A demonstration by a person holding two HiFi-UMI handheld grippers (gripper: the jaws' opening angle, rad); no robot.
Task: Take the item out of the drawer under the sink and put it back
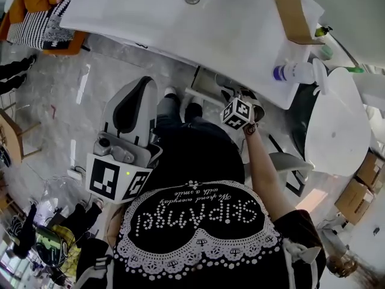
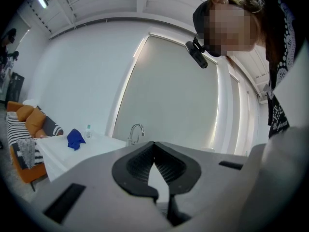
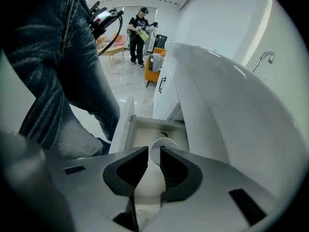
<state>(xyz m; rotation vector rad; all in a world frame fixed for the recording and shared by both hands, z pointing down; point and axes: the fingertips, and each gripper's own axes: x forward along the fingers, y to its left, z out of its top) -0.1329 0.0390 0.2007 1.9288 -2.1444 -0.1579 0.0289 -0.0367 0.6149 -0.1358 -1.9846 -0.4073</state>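
In the right gripper view my right gripper (image 3: pixel 153 151) is shut on a white cup-like item (image 3: pixel 155 170), its dark pads pressing the item's two sides. It hangs over the open white drawer (image 3: pixel 126 129) under the sink counter (image 3: pixel 227 105). A small dark object (image 3: pixel 163 134) lies on the drawer's floor. In the head view the right gripper's marker cube (image 1: pixel 239 113) sits at the counter's front edge; the item is hidden there. My left gripper (image 2: pixel 154 145) is shut with nothing in it. It points up and away from the drawer, beside my left leg (image 1: pixel 144 84).
My jeans leg (image 3: pixel 63 71) stands just left of the drawer. A faucet (image 3: pixel 264 58) rises from the counter, and a blue cloth (image 2: pixel 75 138) lies on it. A bottle (image 1: pixel 295 73) and board (image 1: pixel 295 17) sit at the counter's right end. A person (image 3: pixel 140 33) stands far back.
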